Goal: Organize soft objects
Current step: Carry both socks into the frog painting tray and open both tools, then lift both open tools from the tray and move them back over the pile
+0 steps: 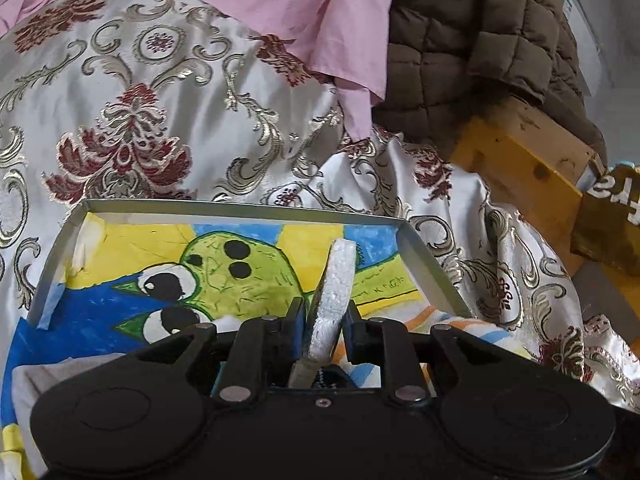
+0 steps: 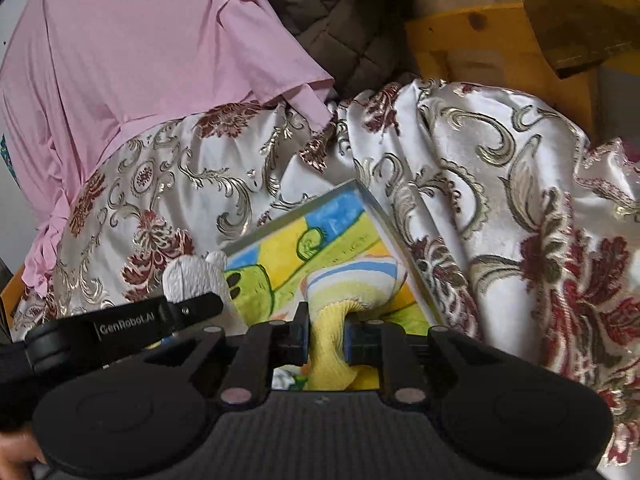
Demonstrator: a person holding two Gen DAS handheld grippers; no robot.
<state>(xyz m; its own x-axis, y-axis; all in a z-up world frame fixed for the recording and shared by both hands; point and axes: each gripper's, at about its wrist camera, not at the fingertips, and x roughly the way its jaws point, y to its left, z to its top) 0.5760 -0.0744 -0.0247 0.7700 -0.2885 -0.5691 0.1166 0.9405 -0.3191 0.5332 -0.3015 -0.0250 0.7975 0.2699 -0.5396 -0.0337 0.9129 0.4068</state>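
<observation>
Striped towel (image 2: 352,280), limp and light, bunches clamped in my right gripper (image 2: 327,336); left gripper (image 1: 326,320) pinches crumbly white foam (image 1: 334,300)

Item one: "GenRobot.AI" was printed in pale letters on the black left gripper (image 2: 132,322), seen from the right wrist view. Item two: the brown bag (image 1: 612,216) bore large white letters, cut off and unreadable.

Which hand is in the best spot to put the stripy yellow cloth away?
Right, probably: the right gripper pinches the yellow striped cloth, while the left gripper is full, holding a white foam piece.
</observation>
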